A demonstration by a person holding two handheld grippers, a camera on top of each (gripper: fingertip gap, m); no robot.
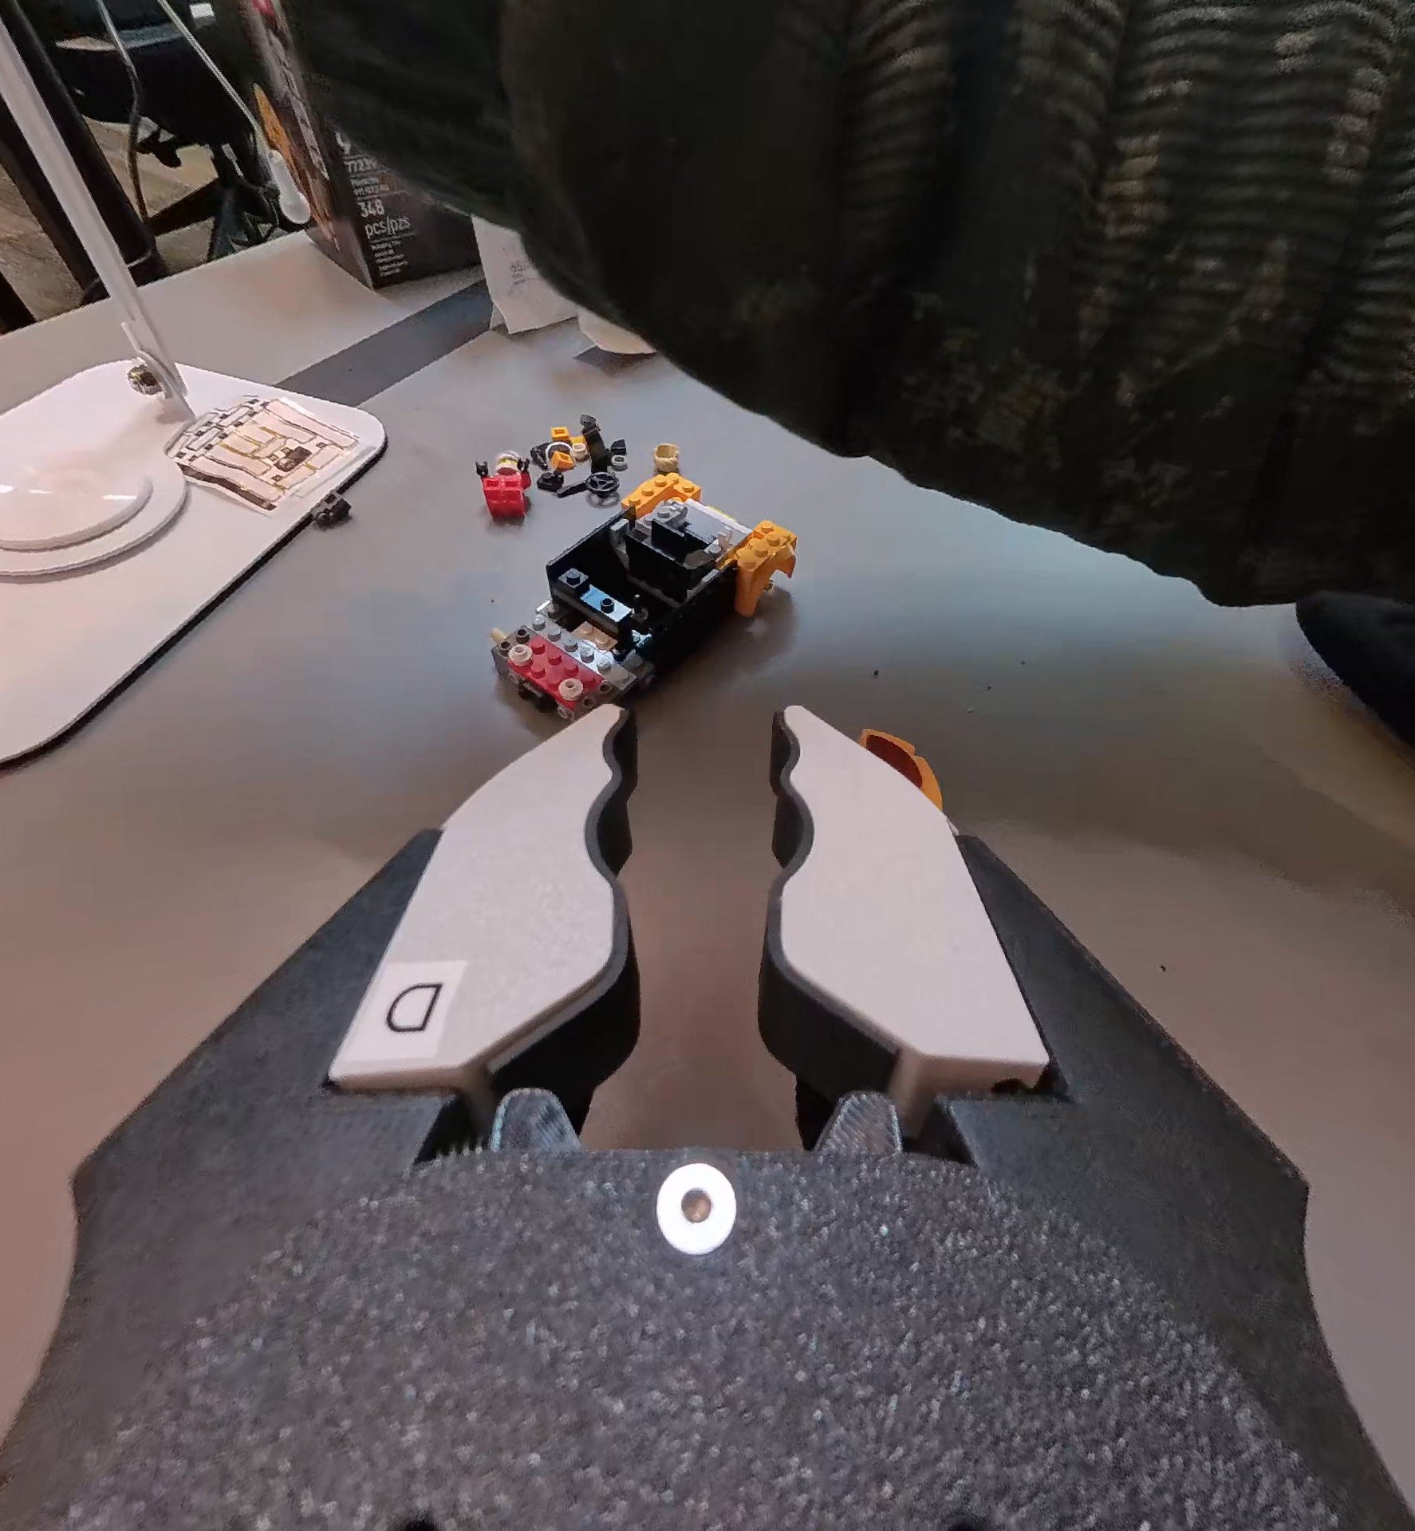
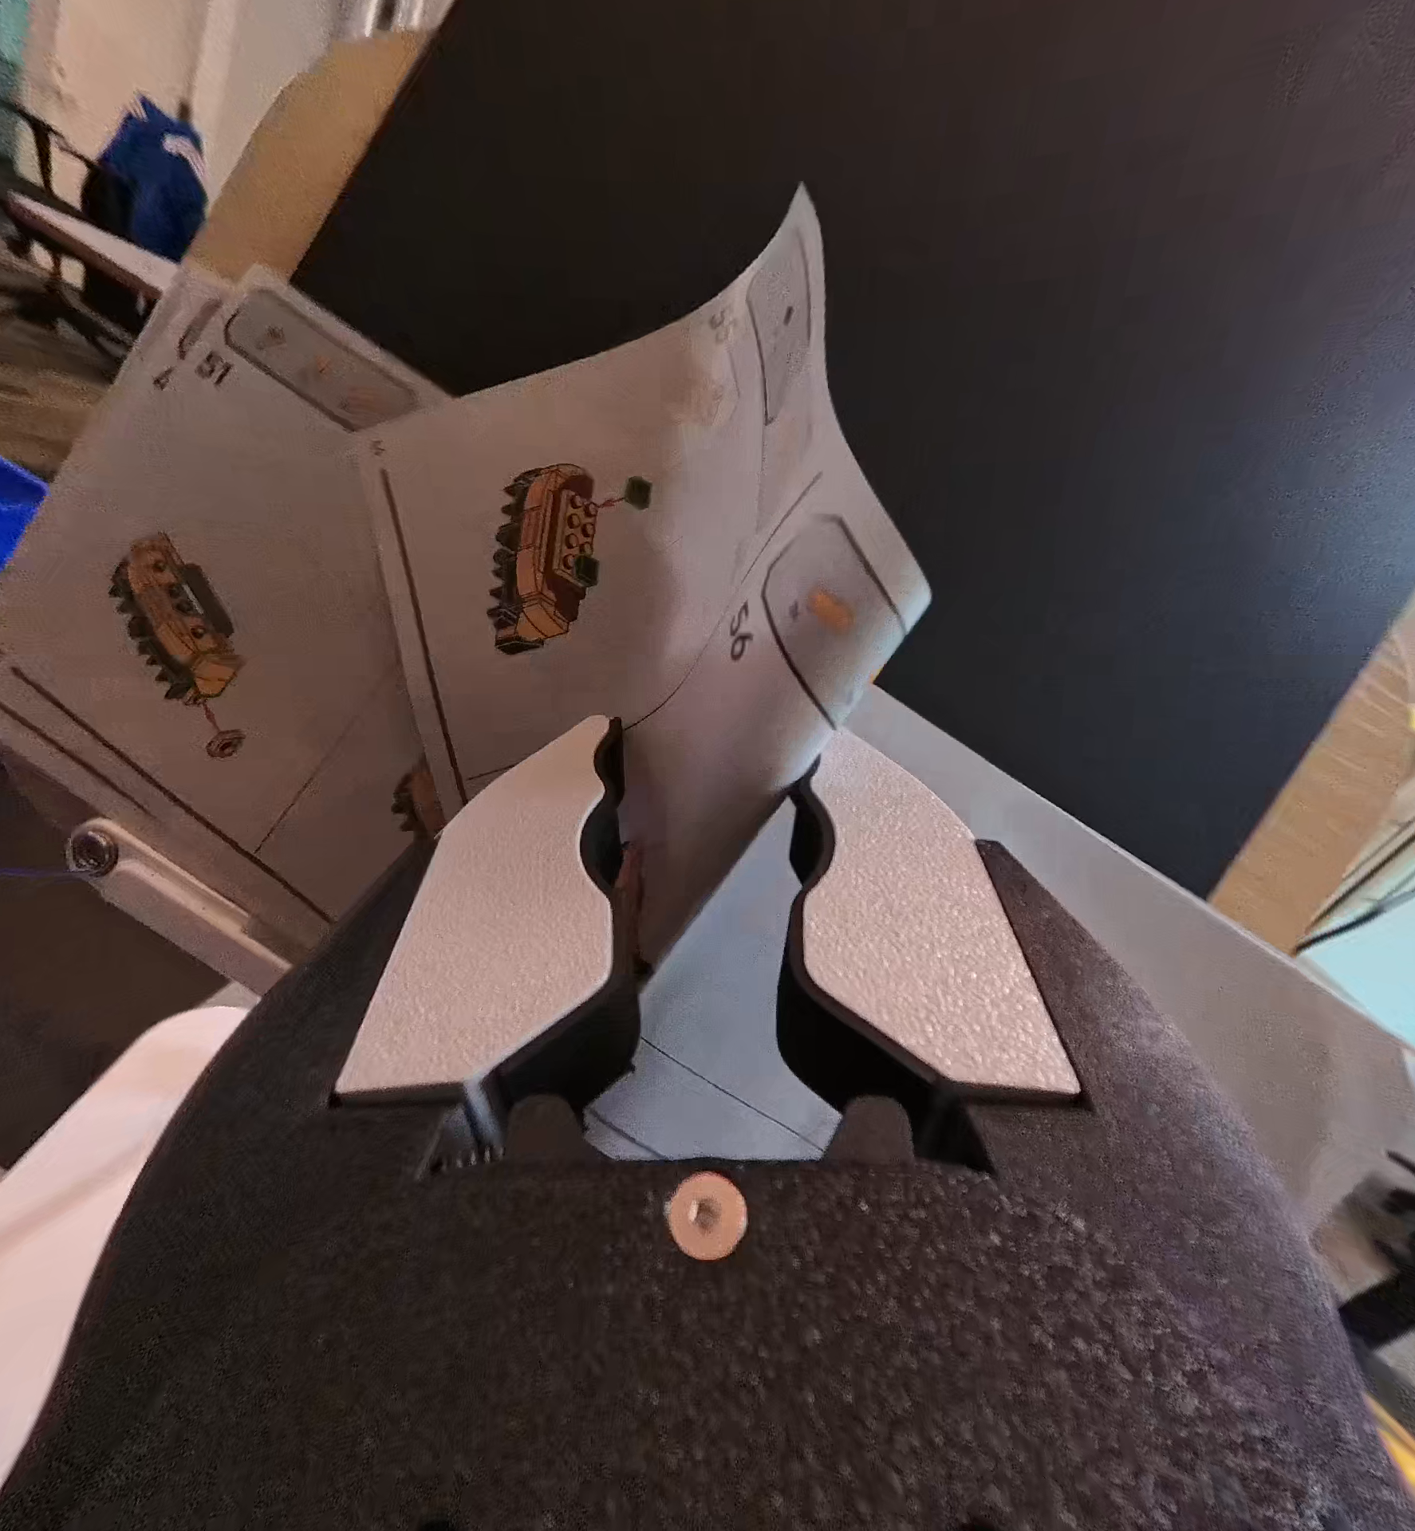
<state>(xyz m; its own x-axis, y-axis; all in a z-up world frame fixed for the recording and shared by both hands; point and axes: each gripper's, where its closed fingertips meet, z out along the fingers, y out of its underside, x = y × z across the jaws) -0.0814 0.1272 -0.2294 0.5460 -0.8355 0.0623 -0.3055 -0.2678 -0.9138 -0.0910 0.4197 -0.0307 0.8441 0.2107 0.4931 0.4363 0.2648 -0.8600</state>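
Left tongs (image 1: 702, 721) gape bare over table (image 1: 1019, 828); right tongs (image 2: 708, 758) straddle booklet page (image 2: 688, 580).

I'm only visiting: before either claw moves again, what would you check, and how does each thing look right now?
1. Left claw empty, fingers apart: ok.
2. Half-built brick car upright on the table, just ahead of the left claw: ok.
3. Orange piece free of the left claw's finger: cannot tell, it is partly hidden behind it.
4. Booklet page between the right claw's fingers: ok.
5. Page firmly pinched: not ok, the fingers stand apart with the page curling loosely between them.
6. Loose small parts out of the left claw's way: ok.
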